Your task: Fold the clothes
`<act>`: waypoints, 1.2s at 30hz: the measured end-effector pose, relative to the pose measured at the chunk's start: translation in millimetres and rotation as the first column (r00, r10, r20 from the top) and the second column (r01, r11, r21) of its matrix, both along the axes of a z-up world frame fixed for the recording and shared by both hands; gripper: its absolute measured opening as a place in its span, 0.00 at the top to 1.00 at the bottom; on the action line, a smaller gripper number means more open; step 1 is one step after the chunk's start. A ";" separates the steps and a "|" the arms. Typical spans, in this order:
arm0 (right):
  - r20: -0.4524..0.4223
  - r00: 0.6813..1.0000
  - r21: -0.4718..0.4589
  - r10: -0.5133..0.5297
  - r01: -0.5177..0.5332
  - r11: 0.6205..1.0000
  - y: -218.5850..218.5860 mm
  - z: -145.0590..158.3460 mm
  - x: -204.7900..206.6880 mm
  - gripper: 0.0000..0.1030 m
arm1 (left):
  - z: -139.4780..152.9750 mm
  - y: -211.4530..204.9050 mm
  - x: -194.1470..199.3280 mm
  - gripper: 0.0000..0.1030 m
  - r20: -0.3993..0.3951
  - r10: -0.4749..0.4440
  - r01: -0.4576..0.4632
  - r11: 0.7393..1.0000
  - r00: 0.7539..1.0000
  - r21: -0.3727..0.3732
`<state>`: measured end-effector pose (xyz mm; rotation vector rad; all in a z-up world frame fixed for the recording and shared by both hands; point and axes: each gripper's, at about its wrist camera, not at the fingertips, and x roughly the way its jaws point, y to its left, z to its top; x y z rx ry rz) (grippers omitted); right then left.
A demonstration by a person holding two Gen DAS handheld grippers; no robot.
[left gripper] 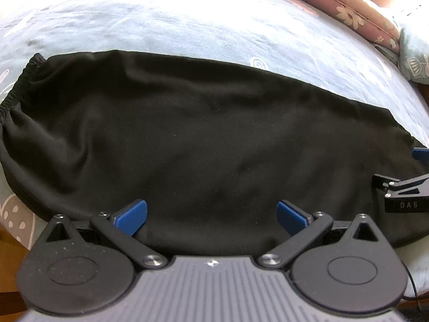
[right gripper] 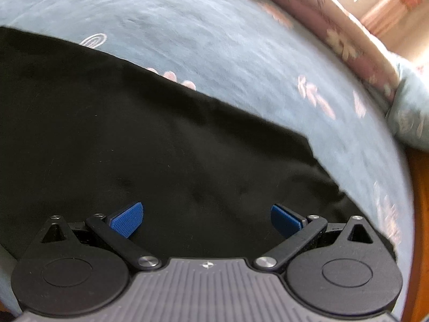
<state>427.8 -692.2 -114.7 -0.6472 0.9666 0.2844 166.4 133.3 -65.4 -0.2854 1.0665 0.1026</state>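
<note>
step: we are lowering both grippers to the near edge, taking hems evenly so the fold lands square | left gripper (left gripper: 211, 216) fingers spread wide, holding nothing | right gripper (right gripper: 206, 218) likewise | black garment (left gripper: 187, 139) lying flat on bed (left gripper: 187, 26), long axis left-right, elastic waistband (left gripper: 16, 91) pointing left

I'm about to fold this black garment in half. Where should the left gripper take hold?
Probably the gathered elastic band at the black garment's left end, approached from the left, since it lies exposed on the bedsheet. The left gripper is open.
</note>
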 end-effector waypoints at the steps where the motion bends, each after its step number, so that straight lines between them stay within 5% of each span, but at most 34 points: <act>1: 0.011 1.000 -0.007 0.012 -0.012 1.000 1.8 0.4 -2.6 0.00 | 0.6 0.2 0.4 0.01 0.000 -0.002 0.002 1.000 1.000 0.001; 9: 0.039 0.997 -0.024 0.063 -0.062 0.998 9.9 3.0 -8.7 0.00 | -0.5 -0.9 2.5 0.01 0.001 0.000 0.000 1.000 1.000 0.000; 23: -0.281 0.957 0.185 -0.074 0.130 0.974 -18.3 -3.6 23.2 0.00 | -0.5 -4.0 5.7 0.01 -0.011 -0.009 0.009 1.000 1.000 0.014; 36: -0.324 0.940 0.208 -0.108 0.183 0.961 -31.8 -4.9 31.2 0.00 | 8.5 17.5 -2.4 0.01 -0.036 0.061 -0.061 0.998 0.997 0.017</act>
